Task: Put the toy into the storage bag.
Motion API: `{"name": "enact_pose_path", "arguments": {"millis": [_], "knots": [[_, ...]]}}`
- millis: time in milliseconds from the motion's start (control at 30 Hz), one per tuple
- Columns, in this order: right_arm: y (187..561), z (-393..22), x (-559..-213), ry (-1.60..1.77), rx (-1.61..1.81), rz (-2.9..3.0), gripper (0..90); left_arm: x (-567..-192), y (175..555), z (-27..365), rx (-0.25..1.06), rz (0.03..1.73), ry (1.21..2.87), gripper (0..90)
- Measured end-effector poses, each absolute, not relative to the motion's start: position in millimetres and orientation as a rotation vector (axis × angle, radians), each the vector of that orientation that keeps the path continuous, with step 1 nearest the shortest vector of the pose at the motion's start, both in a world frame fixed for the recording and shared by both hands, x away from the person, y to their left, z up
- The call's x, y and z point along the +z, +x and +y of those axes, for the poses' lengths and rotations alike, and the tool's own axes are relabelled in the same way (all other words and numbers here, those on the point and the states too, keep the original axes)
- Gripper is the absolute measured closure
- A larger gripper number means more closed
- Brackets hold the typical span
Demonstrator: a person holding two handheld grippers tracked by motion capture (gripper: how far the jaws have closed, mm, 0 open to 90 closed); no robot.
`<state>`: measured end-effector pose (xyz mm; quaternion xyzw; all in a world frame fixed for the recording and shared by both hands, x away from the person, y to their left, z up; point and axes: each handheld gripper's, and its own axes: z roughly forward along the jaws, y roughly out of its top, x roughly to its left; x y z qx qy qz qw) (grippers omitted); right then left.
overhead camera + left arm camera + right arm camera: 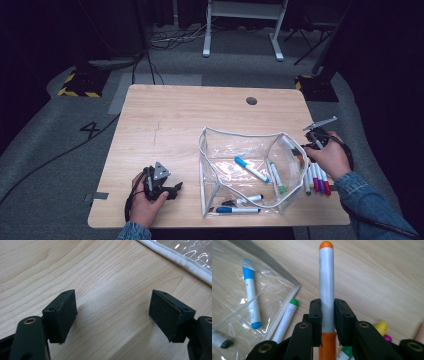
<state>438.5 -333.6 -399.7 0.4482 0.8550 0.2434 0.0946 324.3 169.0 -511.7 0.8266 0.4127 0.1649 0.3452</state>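
Note:
A clear plastic pouch (235,150) with white trim stands open on the wooden table (165,120). Inside it lie a blue marker (251,169), a green marker (278,178) and others near the front. At the pouch's right corner my right gripper (305,149) is shut on an orange-capped white marker (326,277), held above the tabletop and pointing away along the jaws (327,307). In the right gripper view the blue marker (252,297) and the green marker (287,317) lie to the left, in the pouch. My left gripper (175,189) rests at the front left, open (112,312), over bare wood.
Several loose markers (317,180) lie in a row on the table to the right of the pouch, under my right hand. The pouch's white trim (180,261) lies just ahead and right of the left gripper. A round cable hole (251,100) sits near the far edge.

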Motion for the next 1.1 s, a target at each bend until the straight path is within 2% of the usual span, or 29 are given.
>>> {"name": "enact_pose_path", "arguments": {"millis": [400, 1100], "knots": [[427, -332, -334, 1.193, 0.745, 2.552, 76.8, -512, 325, 169, 0.426, 1.072, 2.145, 22.3], [394, -302, -266, 0.934, 0.799, 2.615, 76.8, -512, 325, 169, 0.426, 1.073, 2.146, 22.3]]}}
